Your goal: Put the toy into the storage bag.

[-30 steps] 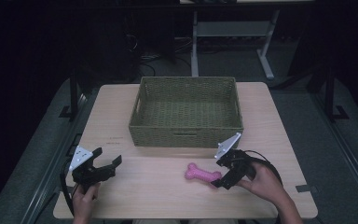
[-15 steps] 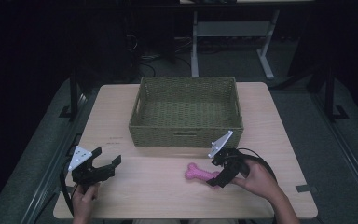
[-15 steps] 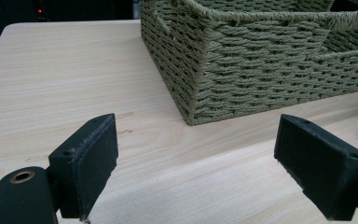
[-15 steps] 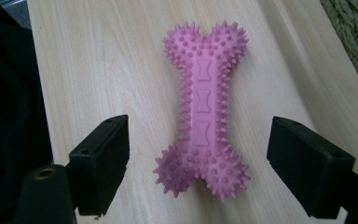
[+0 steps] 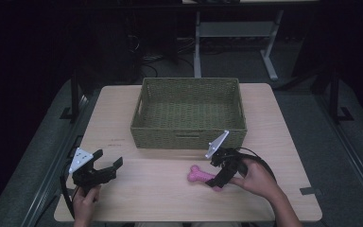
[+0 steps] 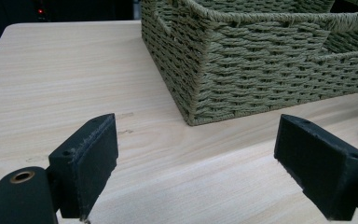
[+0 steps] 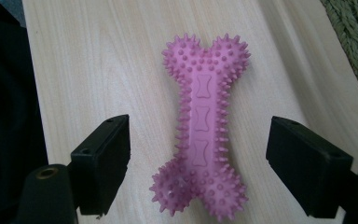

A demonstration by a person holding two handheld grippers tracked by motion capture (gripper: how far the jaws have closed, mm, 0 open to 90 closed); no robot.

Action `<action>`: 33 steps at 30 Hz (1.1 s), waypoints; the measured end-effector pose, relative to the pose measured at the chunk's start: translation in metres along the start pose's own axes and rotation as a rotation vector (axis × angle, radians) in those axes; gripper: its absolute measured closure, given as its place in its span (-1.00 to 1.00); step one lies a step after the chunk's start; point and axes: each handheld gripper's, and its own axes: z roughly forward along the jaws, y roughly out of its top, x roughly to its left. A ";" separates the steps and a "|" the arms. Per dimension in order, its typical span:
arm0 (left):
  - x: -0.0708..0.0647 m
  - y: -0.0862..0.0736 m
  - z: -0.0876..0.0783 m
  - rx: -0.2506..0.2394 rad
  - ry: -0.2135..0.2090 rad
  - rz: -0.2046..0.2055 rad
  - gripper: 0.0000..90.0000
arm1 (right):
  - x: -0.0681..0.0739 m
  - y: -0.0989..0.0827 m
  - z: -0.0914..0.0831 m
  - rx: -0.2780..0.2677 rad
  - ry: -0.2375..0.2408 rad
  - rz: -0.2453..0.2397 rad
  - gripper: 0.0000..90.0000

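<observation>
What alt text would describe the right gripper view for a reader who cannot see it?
A pink spiky rubber bone toy lies flat on the pale wooden table, between the right gripper's two open black jaws, which do not touch it. A corner of the green woven basket shows at the upper right.

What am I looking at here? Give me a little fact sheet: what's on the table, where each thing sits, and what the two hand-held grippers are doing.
Table: light wood
Basket: green woven, empty, at the far middle
Toy: pink spiky bone, lying flat on the table in front of the basket
Right hand-held gripper: open, jaws on either side of the bone, not touching it
Left hand-held gripper: open, holds nothing, near the table's left front
</observation>
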 end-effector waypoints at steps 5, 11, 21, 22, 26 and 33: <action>-0.001 0.000 0.000 -0.001 0.000 0.000 -0.71 | -0.001 0.001 0.003 0.006 0.001 0.003 -0.52; -0.001 0.000 0.000 -0.001 0.000 -0.001 -0.71 | -0.003 0.002 0.007 0.023 0.003 0.014 -0.49; 0.000 0.000 0.000 -0.003 -0.003 -0.004 -0.71 | -0.007 0.004 0.016 0.052 0.005 0.013 -0.39; 0.000 0.000 0.000 -0.002 -0.003 -0.004 -0.71 | -0.007 0.004 0.017 0.060 0.003 0.015 -0.35; 0.000 0.000 -0.001 -0.003 -0.003 -0.004 -0.71 | -0.008 0.005 0.019 0.070 0.001 0.013 -0.32; 0.000 0.000 -0.001 -0.003 -0.002 -0.005 -0.71 | -0.007 0.005 0.024 0.095 0.003 0.003 -0.22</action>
